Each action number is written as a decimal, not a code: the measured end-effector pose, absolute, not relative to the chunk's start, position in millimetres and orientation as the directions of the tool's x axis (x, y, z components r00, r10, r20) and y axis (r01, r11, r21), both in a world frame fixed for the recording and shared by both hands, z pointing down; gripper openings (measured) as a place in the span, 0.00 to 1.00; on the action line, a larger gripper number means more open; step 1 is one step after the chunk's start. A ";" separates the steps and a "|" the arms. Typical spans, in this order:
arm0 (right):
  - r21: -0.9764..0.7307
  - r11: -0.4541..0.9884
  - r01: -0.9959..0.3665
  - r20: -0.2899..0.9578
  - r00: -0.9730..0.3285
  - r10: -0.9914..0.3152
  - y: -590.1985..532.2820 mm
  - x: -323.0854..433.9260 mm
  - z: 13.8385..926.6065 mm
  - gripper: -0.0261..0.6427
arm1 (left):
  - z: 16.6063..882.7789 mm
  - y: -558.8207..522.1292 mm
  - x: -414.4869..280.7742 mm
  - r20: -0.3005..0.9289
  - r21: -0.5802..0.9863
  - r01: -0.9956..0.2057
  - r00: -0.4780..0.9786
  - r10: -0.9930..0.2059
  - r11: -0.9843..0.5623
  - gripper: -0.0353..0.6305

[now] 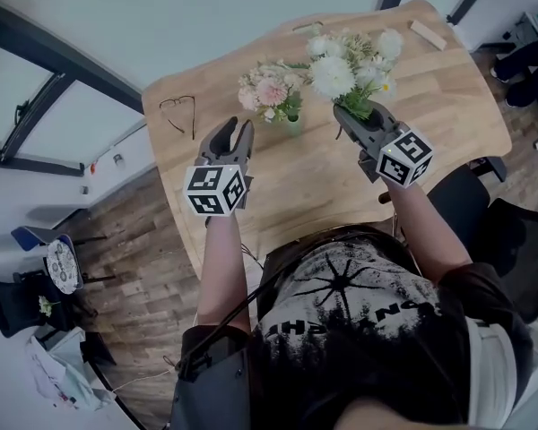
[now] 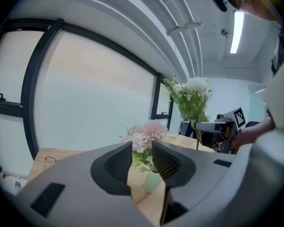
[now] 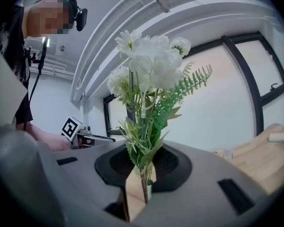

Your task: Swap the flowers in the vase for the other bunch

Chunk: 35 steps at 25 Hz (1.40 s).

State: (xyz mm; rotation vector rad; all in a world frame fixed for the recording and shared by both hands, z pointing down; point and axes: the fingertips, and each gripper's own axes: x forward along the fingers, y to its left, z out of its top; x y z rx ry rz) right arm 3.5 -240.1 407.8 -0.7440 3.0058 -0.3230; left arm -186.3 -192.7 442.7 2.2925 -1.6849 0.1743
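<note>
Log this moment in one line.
left gripper open, empty | right gripper shut on white bunch | pink bunch in vase | swap not done

pink flowers (image 1: pixel 267 92) fill vase (image 1: pixel 293 124), tabletop (image 1: pixel 323 182) bare

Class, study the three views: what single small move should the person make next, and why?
Probably ease the left gripper forward until its open fingers straddle the stems of the pink bunch above the vase. That bunch sits in the vase, short of the fingers, while the right gripper holds the white bunch.
</note>
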 end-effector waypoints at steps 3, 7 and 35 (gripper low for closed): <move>-0.209 0.855 -0.475 0.034 -0.877 -0.479 -239.2 3.8 409.9 0.15 | 445.6 -200.5 -185.6 0.274 0.150 -0.945 0.322 -0.906 -0.291 0.28; -0.209 0.843 -0.496 0.058 -0.866 -0.496 -239.7 5.3 409.5 0.15 | 451.3 -211.6 -185.8 0.287 0.147 -0.942 0.331 -0.899 -0.300 0.34; -0.247 0.810 -0.532 0.077 -0.844 -0.531 -248.5 12.3 423.3 0.15 | 459.4 -247.4 -170.5 0.367 -0.128 -0.906 0.334 -0.868 -0.403 0.43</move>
